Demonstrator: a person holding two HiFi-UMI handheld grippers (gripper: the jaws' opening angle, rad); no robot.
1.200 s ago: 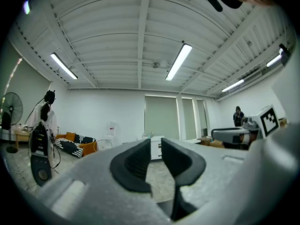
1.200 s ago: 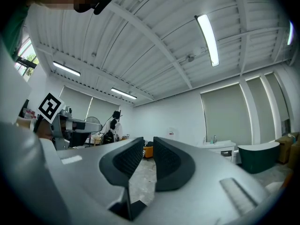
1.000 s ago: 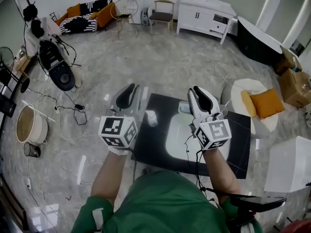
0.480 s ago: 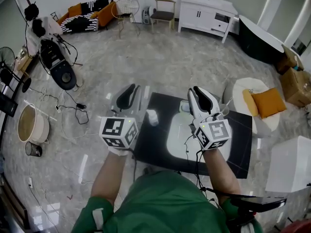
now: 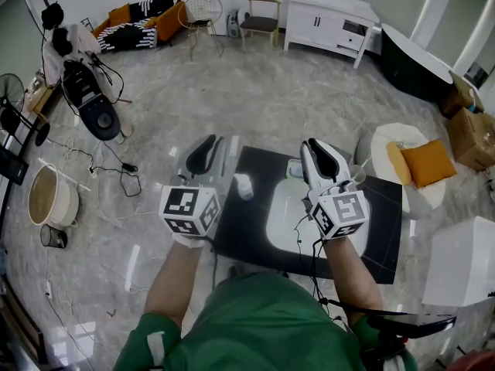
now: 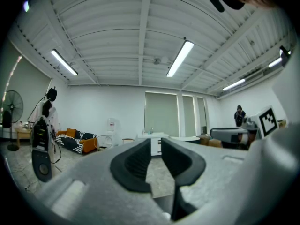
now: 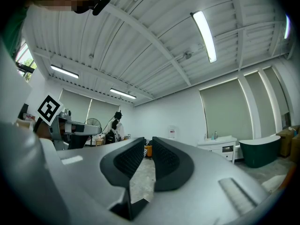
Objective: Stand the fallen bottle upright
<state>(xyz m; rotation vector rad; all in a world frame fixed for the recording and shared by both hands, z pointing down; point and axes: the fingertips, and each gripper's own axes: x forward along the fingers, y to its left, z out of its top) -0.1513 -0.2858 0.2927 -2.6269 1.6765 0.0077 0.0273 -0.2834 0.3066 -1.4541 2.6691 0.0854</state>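
Nearest me, both grippers are held level over the near side of the black table point(image 5: 246, 234). The left gripper point(image 5: 206, 147) hangs just off the table's left edge. Its jaws are closed with nothing between them, which its own view confirms point(image 6: 155, 144). The right gripper point(image 5: 317, 151) hangs above the white oval tray point(image 5: 280, 216) on the table's right half. Its jaws also stand together and empty point(image 7: 147, 143).

The bottle point(image 5: 243, 185) lies on its side on the black tabletop. It is just inside the left edge, left of the tray and between the two grippers, nearer the left one. It is small, pale and looks see-through. It is too small for me to tell which end is the cap. Its long axis runs roughly near to far, with the near end swung a little to the right.

There is bare black surface around the bottle, with the tray rim close on its right and the drop-off close on its left. Beyond the table the grey floor is open. Cables point(image 5: 108, 178) trail on the left, and a round seat with an orange cushion point(image 5: 421, 163) stands on the right. At the far wall are a white cabinet point(image 5: 325, 23) and an orange sofa point(image 5: 143, 20).
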